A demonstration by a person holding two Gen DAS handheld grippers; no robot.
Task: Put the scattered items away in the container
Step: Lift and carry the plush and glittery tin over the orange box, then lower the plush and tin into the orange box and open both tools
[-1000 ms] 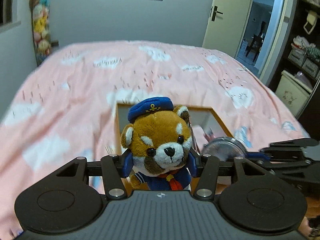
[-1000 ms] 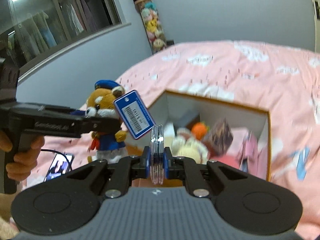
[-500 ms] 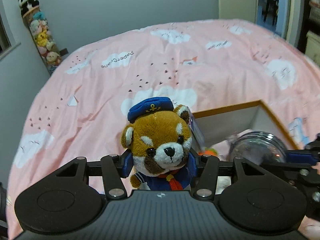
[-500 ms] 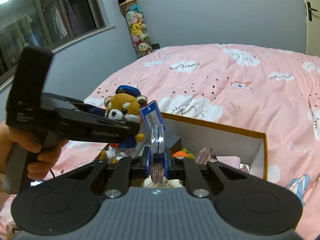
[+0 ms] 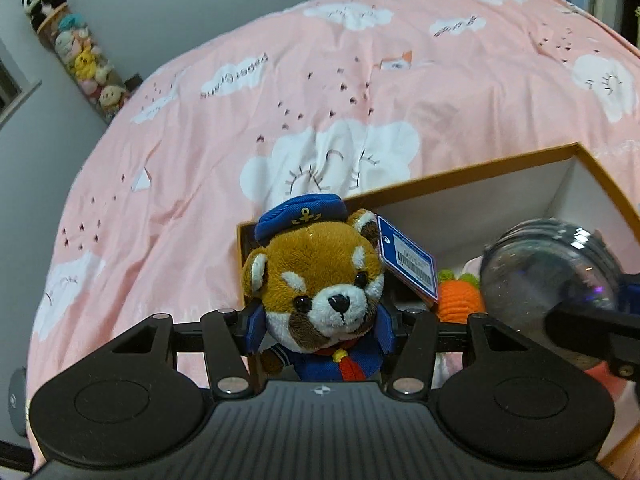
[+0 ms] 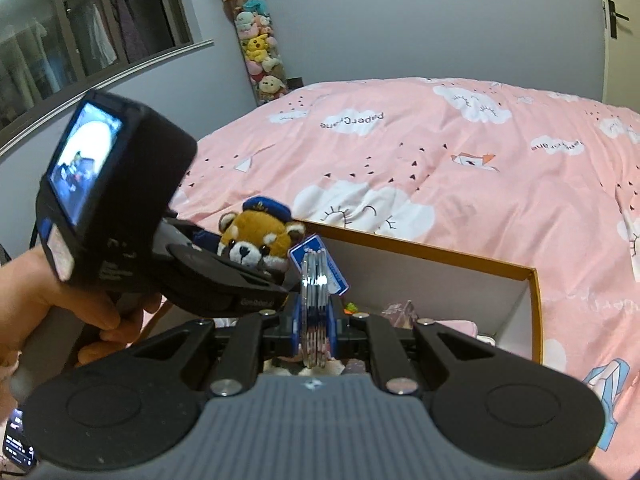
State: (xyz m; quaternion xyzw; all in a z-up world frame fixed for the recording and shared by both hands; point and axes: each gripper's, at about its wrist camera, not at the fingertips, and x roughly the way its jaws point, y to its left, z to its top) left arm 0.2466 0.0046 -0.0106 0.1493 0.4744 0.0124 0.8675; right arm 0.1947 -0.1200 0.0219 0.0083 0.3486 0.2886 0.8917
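Note:
A red panda plush (image 5: 320, 276) in a blue sailor cap, with a blue barcode tag (image 5: 408, 260), is clamped at the neck by my left gripper (image 5: 320, 332). It hangs over the near left corner of the brown-rimmed white box (image 5: 460, 176) on the pink bedspread. My right gripper (image 6: 316, 324) is shut on a clear round disc-shaped case (image 6: 316, 304), seen edge-on above the box (image 6: 420, 246). In the left wrist view the same clear case (image 5: 548, 280) shows face-on at the right. In the right wrist view the plush (image 6: 260, 236) sits just left of the case.
Inside the box lie an orange knitted carrot (image 5: 456, 300), a pinkish faceted item (image 6: 400, 310) and something pink (image 6: 460, 326). A person's hand (image 6: 48, 300) grips the left tool. A tall tube of plush toys (image 6: 260, 52) stands in the corner. A phone (image 6: 16, 444) lies at lower left.
Both grippers have moved forward and down towards the box, keeping their loads. The left view has tilted down, and the plush now hangs at the box's corner beside the clear case.

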